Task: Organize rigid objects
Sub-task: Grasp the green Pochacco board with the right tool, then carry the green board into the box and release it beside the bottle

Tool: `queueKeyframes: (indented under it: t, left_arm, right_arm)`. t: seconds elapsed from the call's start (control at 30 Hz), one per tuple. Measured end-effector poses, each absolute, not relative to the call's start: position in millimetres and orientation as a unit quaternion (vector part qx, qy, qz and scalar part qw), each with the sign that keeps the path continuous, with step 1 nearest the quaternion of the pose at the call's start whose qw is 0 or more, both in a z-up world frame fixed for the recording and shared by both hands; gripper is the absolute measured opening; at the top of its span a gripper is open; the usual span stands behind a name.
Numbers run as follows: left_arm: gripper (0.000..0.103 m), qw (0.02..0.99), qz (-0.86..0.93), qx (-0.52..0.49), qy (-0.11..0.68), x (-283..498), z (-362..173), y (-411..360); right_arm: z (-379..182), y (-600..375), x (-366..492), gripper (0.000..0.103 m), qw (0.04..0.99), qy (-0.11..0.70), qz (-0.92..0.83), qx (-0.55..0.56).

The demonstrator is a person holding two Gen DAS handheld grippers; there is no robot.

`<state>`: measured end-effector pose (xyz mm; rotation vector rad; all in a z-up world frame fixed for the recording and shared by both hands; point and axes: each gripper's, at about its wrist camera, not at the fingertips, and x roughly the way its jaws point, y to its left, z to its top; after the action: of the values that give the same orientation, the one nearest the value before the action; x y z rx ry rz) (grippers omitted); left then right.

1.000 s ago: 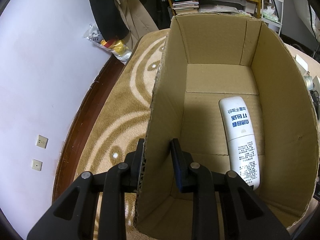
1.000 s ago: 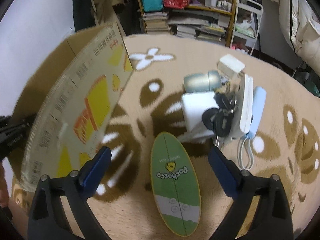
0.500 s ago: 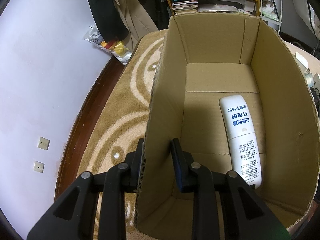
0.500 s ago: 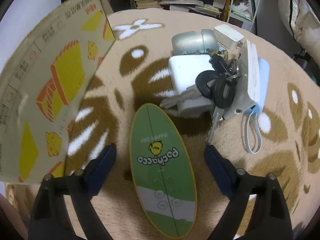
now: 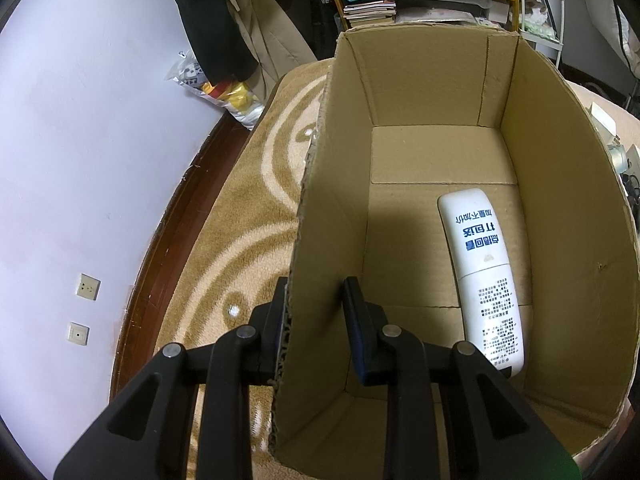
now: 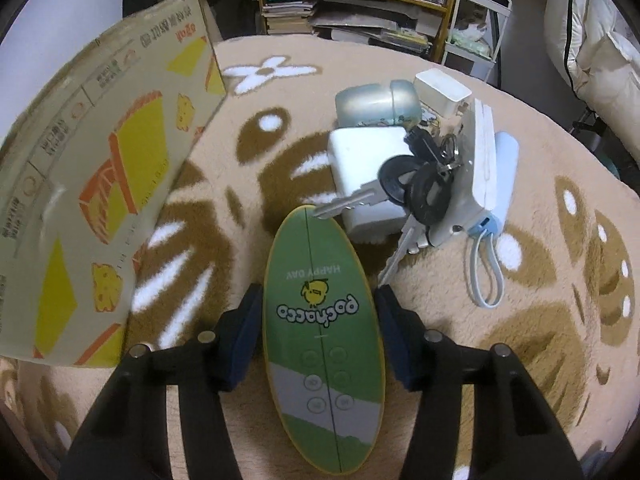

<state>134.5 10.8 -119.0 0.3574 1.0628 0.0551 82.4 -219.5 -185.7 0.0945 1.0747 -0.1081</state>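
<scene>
green case (image 6: 324, 320) between parted right fingers (image 6: 244, 332) — keys (image 6: 416, 192) touching; left fingers (image 5: 356, 320) clamp cardboard box (image 5: 320, 200) wall.

Left tool (image 5: 314, 312) straddling a wall, right tool (image 6: 318, 320) fingers spread wide, low

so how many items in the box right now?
1: a white bottle lying flat on the floor of the cardboard box, along its right wall. The near corners are partly hidden.

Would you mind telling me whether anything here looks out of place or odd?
One key from the bunch rests its tip on the far end of the green oval case, so lifting the case may drag it. Otherwise nothing stands out.
</scene>
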Motion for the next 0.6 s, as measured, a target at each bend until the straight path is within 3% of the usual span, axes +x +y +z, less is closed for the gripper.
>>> queueKeyframes:
  t: [0.6]
  left_arm:
    - [0.025, 0.846, 0.028, 0.17, 0.504, 135.5, -118.1, 12.6]
  right_arm:
    - [-126.7, -207.3, 88.0, 0.059, 0.897, 0.435, -0.015, 0.078]
